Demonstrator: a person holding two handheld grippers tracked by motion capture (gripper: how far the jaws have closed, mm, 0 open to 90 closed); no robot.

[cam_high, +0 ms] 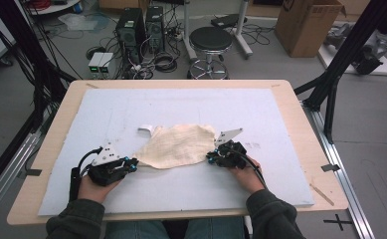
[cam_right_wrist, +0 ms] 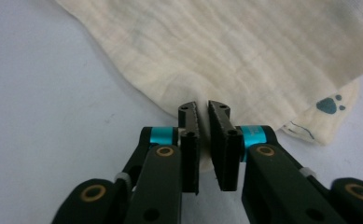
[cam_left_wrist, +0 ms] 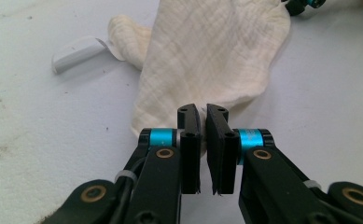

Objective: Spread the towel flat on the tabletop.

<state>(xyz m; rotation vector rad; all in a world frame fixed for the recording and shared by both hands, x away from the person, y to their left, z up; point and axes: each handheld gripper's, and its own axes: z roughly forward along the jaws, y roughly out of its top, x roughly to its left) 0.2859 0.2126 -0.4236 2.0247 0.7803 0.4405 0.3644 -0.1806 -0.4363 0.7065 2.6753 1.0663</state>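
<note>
1 white mat (cam_high: 131,107) covers the wooden table (cam_high: 300,129).

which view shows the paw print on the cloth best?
Right gripper view: the blue paw print sits sharp and close on the cream cloth, near its edge beside the right gripper. In the high view and the left gripper view the cloth shows, but I can't make out the print there.

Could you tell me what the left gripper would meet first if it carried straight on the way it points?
The cloth itself: the left gripper is already shut on its near edge, so going on would likely just bunch it toward the right gripper.
</note>
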